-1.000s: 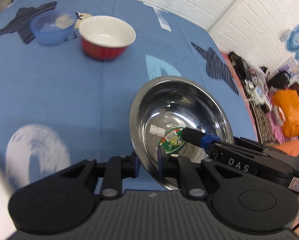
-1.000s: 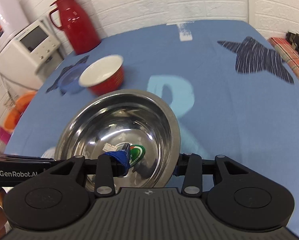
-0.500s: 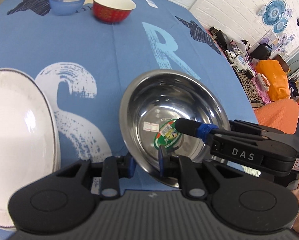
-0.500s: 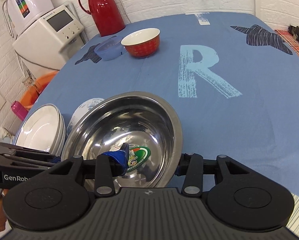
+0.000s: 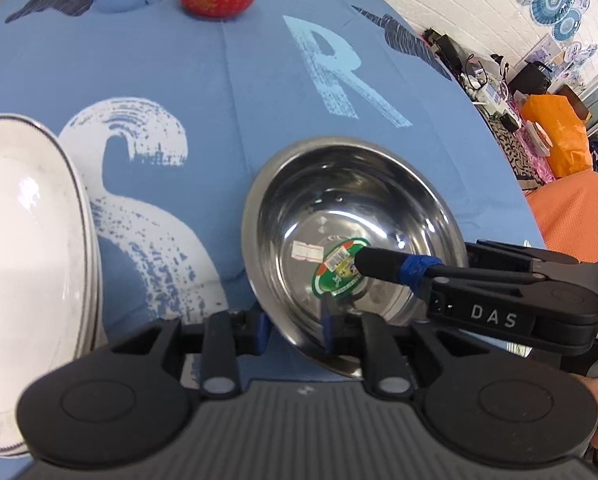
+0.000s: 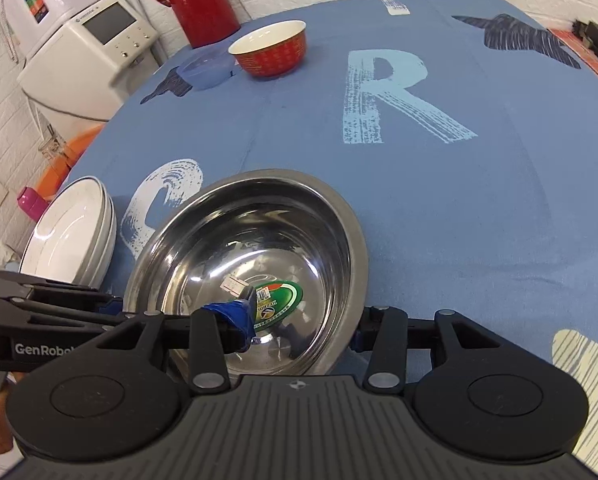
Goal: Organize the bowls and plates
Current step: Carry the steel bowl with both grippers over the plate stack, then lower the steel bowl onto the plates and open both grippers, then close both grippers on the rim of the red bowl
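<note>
Carried back from the far red bowl (image 6: 269, 54), the steel bowl (image 5: 351, 236) is now held low beside the stacked white plates (image 5: 27, 248) by both hand-held grippers, left (image 5: 295, 326) and right (image 6: 303, 332), each clamped on its rim above the counter (image 6: 439, 184); setting down seems near.

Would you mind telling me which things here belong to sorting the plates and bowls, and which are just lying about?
Belonging to the job:
steel bowl, gripped at its rim by both grippers
stack of white plates
red bowl
blue bowl

Just lying about:
red flask
white appliance
orange bag
</note>
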A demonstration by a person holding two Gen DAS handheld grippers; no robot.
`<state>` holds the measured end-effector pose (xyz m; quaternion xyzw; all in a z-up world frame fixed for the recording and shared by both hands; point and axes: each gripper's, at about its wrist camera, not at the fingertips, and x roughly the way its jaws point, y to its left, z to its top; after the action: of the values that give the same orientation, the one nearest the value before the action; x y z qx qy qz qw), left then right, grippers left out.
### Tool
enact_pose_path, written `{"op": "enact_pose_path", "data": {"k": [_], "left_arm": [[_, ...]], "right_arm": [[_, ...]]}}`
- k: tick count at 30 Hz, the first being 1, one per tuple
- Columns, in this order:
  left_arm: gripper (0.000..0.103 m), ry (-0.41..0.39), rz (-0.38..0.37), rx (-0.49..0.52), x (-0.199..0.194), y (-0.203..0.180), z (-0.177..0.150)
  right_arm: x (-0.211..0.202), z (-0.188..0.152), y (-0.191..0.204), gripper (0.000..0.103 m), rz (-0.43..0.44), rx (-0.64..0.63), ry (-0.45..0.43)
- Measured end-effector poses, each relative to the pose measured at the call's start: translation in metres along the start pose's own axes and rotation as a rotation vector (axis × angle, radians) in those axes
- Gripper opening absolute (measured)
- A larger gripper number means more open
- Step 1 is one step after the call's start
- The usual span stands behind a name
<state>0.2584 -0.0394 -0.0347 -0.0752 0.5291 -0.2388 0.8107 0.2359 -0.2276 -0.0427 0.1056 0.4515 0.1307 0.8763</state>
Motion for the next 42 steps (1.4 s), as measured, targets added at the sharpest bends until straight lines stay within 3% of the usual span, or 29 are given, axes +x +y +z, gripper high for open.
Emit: {"op": "enact_pose_path", "data": {"k": [1, 6, 9, 12, 16, 19, 24, 29, 32, 38, 42], "left_arm": [[0.053, -0.006, -0.004, 0.001, -0.002, 0.000, 0.000], [0.054, -0.022, -0.026, 0.032, -0.024, 0.002, 0.000], [0.054, -0.010, -0.048, 0.029, -0.039, 0.012, 0.000], [0.054, -0.065, -0.060, 0.022, -0.064, 0.024, 0.007], [0.054, -0.185, -0.010, -0.026, -0.086, 0.042, 0.048], [0.055, -0.232, 0.010, -0.086, -0.087, 0.056, 0.091], [0.055, -0.249, -0.011, -0.199, -0.061, 0.074, 0.161], [0.055, -0.233, -0.035, -0.330, -0.011, 0.094, 0.213], [0.055, -0.201, 0.009, -0.392, 0.019, 0.105, 0.238], [0.055, -0.200, 0.051, -0.415, 0.055, 0.118, 0.261], [0.055, -0.176, 0.052, -0.448, 0.071, 0.131, 0.261]], "right_arm": [[-0.001, 0.001, -0.002, 0.028, 0.000, 0.016, 0.005], [-0.017, 0.004, -0.014, 0.029, -0.071, 0.029, -0.046], [-0.030, 0.010, -0.028, 0.029, -0.064, 0.091, -0.078], [-0.038, 0.019, -0.034, 0.029, -0.078, 0.102, -0.106], [-0.030, 0.055, -0.037, 0.030, -0.078, 0.175, -0.101], [-0.023, 0.092, -0.027, 0.030, -0.088, 0.174, -0.120], [0.006, 0.166, 0.001, 0.031, -0.051, 0.049, -0.131], [0.063, 0.232, 0.015, 0.033, -0.041, -0.011, -0.101], [0.104, 0.261, 0.016, 0.033, -0.060, -0.053, -0.052], [0.171, 0.288, 0.011, 0.034, -0.117, -0.096, 0.040], [0.192, 0.289, 0.008, 0.036, -0.124, -0.105, 0.048]]}}
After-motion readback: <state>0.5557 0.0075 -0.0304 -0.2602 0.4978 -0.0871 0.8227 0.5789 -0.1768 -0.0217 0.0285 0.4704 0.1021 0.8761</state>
